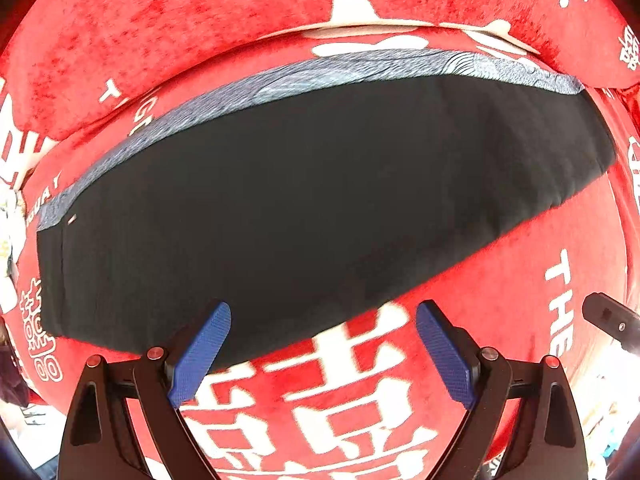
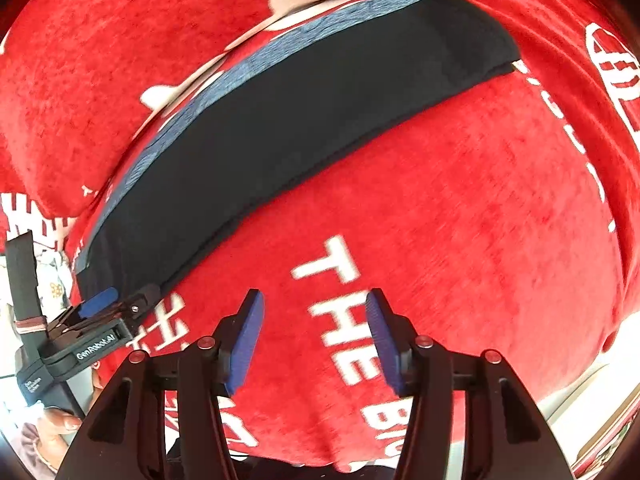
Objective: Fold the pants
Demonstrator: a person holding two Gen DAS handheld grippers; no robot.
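Both 2-finger grippers [image 1: 323,350] [image 2: 315,342] hung empty, jaws apart, while the limp black folded pants [image 1: 304,200], at 12 o'clock, looked easiest pinched at an edge.

Bright, even light; reds oversaturated; heavy fisheye bending, dark vignette corners; slight motion blur.
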